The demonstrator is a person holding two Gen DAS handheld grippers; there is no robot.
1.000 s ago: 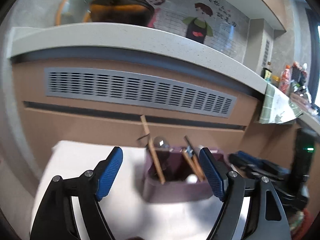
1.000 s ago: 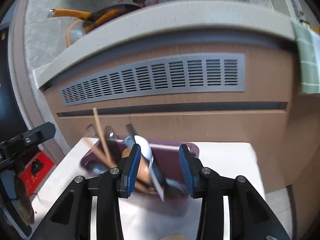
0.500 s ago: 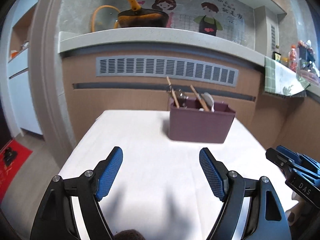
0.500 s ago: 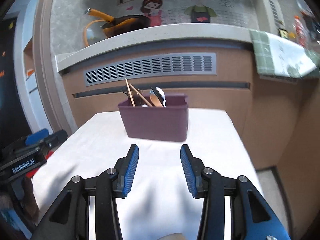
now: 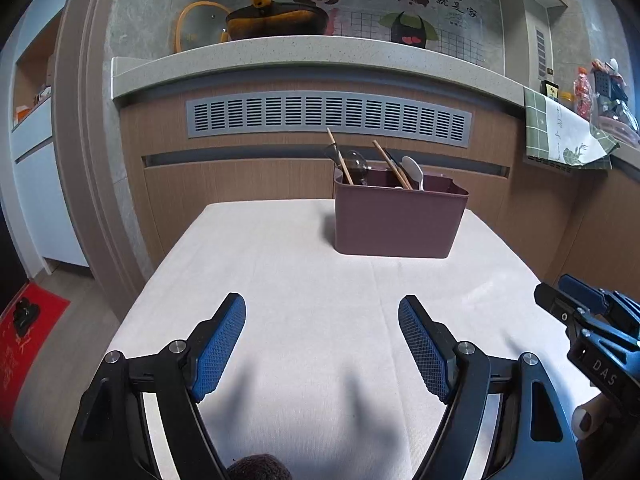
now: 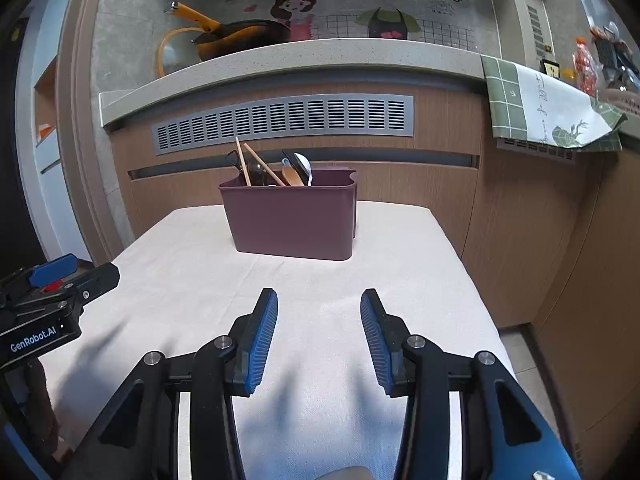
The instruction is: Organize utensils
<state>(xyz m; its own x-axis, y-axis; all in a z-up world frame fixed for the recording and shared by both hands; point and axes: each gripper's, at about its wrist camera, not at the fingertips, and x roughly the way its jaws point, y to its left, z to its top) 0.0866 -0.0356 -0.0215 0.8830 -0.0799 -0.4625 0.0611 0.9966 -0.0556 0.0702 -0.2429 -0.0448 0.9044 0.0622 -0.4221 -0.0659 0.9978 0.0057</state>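
A maroon plastic bin [image 5: 400, 218] stands at the far end of the white table [image 5: 300, 300]; it also shows in the right wrist view [image 6: 294, 218]. Wooden chopsticks [image 5: 340, 158], a white spoon [image 5: 414, 168] and dark utensils stick up from it; the chopsticks [image 6: 256, 164] and spoons [image 6: 298, 170] show in the right view too. My left gripper [image 5: 322, 340] is open and empty over the near table. My right gripper [image 6: 318, 332] is open and empty, also well short of the bin. Each gripper appears at the other view's edge [image 5: 588, 320] [image 6: 52, 300].
A kitchen counter [image 5: 300, 60] with a grey vent panel [image 5: 328, 118] rises behind the table. An orange-handled pan [image 5: 272, 20] sits on it. A green checked towel [image 6: 540, 100] hangs at the right. A red mat [image 5: 24, 332] lies on the floor, left.
Both grippers have pulled back from right at the bin to the near part of the table. Both stay open and empty. The bin now stands far ahead.
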